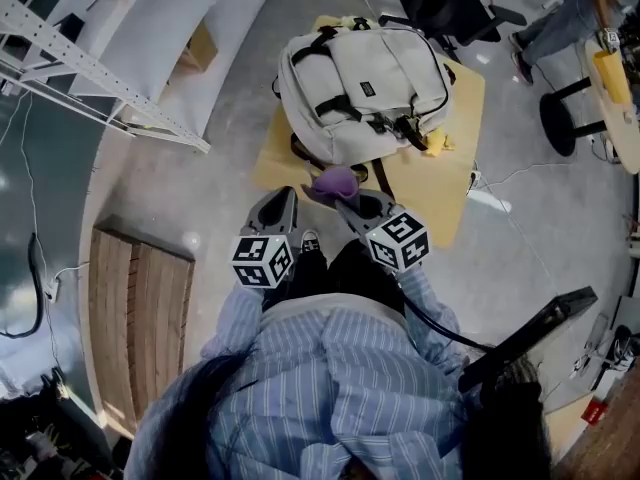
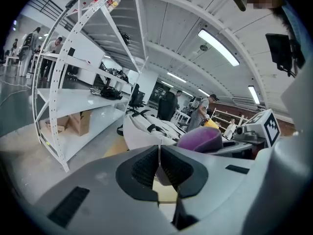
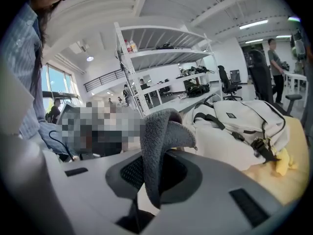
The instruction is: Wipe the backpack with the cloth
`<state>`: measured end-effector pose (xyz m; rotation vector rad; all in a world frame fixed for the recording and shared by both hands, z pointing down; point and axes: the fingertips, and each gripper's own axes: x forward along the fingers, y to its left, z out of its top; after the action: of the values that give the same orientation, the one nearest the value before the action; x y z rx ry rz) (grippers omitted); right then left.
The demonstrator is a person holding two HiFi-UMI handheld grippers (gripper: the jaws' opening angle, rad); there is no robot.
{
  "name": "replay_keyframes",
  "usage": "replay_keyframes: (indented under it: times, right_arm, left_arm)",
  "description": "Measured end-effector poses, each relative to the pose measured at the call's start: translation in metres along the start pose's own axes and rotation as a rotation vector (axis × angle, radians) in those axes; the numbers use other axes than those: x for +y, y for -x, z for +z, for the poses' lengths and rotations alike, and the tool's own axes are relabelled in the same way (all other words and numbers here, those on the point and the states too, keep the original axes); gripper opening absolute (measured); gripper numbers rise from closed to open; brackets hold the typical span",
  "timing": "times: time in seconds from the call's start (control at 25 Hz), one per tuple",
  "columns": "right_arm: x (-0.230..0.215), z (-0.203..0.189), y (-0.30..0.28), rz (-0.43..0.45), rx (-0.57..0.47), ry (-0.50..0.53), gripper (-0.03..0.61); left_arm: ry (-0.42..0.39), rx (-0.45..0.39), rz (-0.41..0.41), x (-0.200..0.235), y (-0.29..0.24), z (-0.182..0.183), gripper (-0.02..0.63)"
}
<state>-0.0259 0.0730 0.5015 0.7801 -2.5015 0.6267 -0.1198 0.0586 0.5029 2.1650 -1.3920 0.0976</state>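
A pale grey backpack point(image 1: 365, 88) with black straps lies flat on a low yellow table point(image 1: 455, 183). It also shows in the right gripper view as the backpack point(image 3: 244, 126). My right gripper point(image 1: 352, 203) is shut on a purple cloth point(image 1: 333, 183) just short of the backpack's near edge; the cloth point(image 3: 159, 146) looks grey in that gripper's own view and stands up from between the pads. My left gripper point(image 1: 283, 200) is beside it to the left, shut with nothing held; its pads point(image 2: 146, 168) meet. The cloth point(image 2: 200, 138) shows purple in the left gripper view.
A white metal shelf rack point(image 1: 90, 48) stands to the left, with a wooden pallet point(image 1: 140, 308) on the floor below it. An office chair point(image 1: 450, 3) and a person point(image 1: 570, 18) are beyond the table. A black stool point(image 1: 560, 118) stands at the right. Cables lie on the floor.
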Motion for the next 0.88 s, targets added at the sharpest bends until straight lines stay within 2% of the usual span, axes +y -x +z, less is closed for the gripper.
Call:
replay_keyframes:
  times: [0.28, 0.52, 0.64, 0.88]
  right_arm:
    - [-0.021, 0.024, -0.037, 0.058, 0.051, 0.097, 0.041]
    - [-0.045, 0.008, -0.060, 0.104, 0.200, 0.181, 0.041]
    - [-0.073, 0.005, -0.057, 0.084, 0.239, 0.192, 0.041]
    - [-0.151, -0.003, -0.021, 0.003, 0.247, 0.121, 0.041]
  left_arm:
    - [0.012, 0.005, 0.007, 0.000, -0.014, 0.000, 0.016]
    - [0.044, -0.017, 0.071, 0.003, -0.028, 0.011, 0.016]
    - [0.045, -0.017, 0.089, -0.004, -0.040, 0.014, 0.016]
    - [0.016, 0.009, 0.076, -0.037, -0.069, 0.010, 0.016]
